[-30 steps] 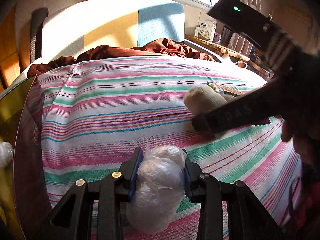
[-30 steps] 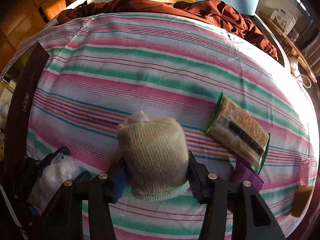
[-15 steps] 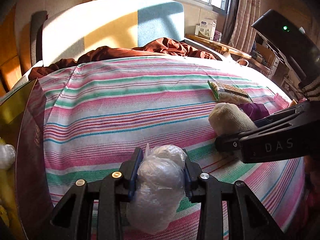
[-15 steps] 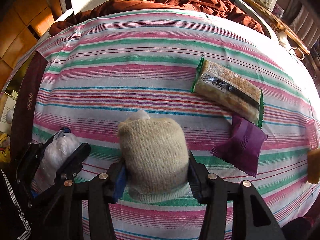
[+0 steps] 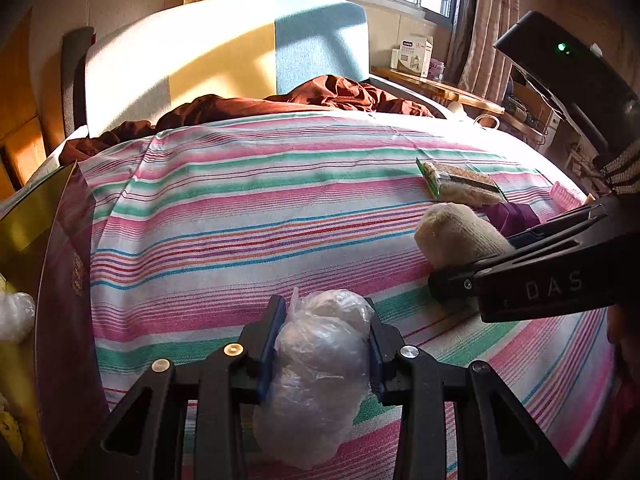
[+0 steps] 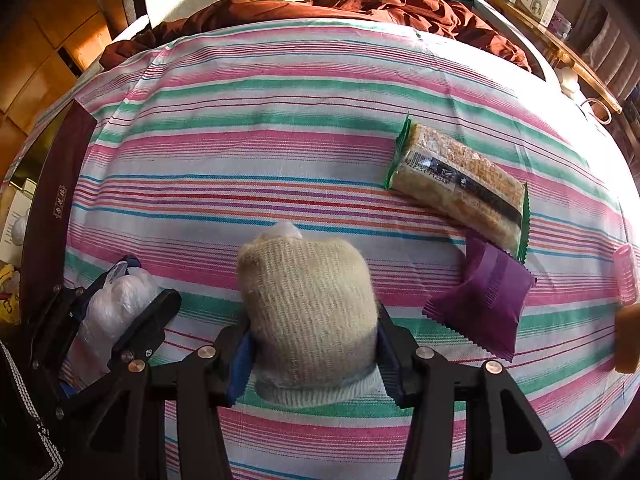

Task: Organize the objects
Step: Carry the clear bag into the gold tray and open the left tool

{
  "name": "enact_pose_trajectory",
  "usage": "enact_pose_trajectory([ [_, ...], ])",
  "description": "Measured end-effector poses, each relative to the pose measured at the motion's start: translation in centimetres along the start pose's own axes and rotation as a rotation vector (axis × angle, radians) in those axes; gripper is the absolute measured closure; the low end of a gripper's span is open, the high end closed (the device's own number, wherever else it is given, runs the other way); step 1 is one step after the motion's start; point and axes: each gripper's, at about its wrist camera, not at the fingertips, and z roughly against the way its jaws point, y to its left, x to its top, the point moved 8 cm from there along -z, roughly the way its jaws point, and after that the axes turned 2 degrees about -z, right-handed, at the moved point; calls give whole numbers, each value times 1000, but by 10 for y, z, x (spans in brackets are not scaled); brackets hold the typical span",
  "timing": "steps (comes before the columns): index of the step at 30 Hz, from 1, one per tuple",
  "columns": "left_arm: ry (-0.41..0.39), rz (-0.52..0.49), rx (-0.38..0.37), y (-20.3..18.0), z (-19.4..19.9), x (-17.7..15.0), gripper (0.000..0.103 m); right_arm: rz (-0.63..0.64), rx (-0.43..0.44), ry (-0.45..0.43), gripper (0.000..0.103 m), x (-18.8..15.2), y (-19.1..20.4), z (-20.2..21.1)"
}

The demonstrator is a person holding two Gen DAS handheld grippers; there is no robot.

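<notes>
Left tool (image 5: 322, 350) clamped on a clear plastic bundle (image 5: 320, 376); the bundle's long axis runs along the fingers, its knotted end pointing toward the headboard (image 5: 224, 52). Its lower end hangs below the pads, and its contents are too blurred to make out. Right tool (image 6: 312, 344) clamped on a rolled cream sock (image 6: 308, 312), long axis likewise along the fingers, closed end toward the headboard, open cuff toward the camera. A scrap of white material shows at the sock's far end; what it is cannot be told. Both held things sit over the near part of the striped bed (image 6: 280, 128), the sock right of the bundle. A snack bar (image 6: 460, 188) lies toward the bed's right edge, long axis diagonal, one end resting on a purple packet (image 6: 480, 308). At the right edge, a pink item (image 6: 626, 276) and an orange one (image 6: 628, 338) are cut off. A dark box (image 5: 68, 300) stands at the left edge, partly out of view. A brown blanket (image 5: 320, 98) lies bunched at the head of the bed.
</notes>
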Motion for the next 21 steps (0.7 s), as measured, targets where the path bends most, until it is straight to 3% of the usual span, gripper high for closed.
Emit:
enact_pose_trajectory([
  [13,29,-16,20,2,16,-7,68,28,-7,-15,50,14,-8,-16],
  [21,-30,-20,3,17,72,-4,68,42,-19,-21,50,15,-6,-19],
])
